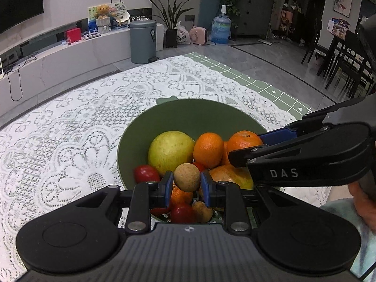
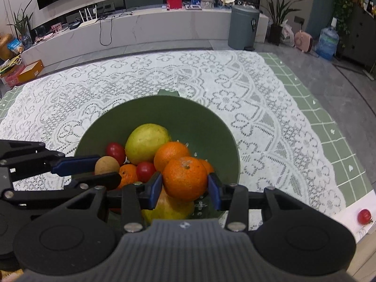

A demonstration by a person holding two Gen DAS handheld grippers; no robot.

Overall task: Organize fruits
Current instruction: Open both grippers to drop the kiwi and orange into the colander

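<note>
left claw (image 1: 187, 180) clamps one longan (image 1: 187, 180); right claw (image 2: 185, 181) clamps one orange (image 2: 185, 181); one green bowl (image 2: 199, 122).

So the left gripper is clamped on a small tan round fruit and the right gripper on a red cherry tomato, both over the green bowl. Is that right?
Not quite. The right gripper is clamped on an orange mandarin, not a tomato; the right wrist view shows it between the blue pads. The left gripper does hold the small tan round fruit, and both are over the green bowl.
</note>
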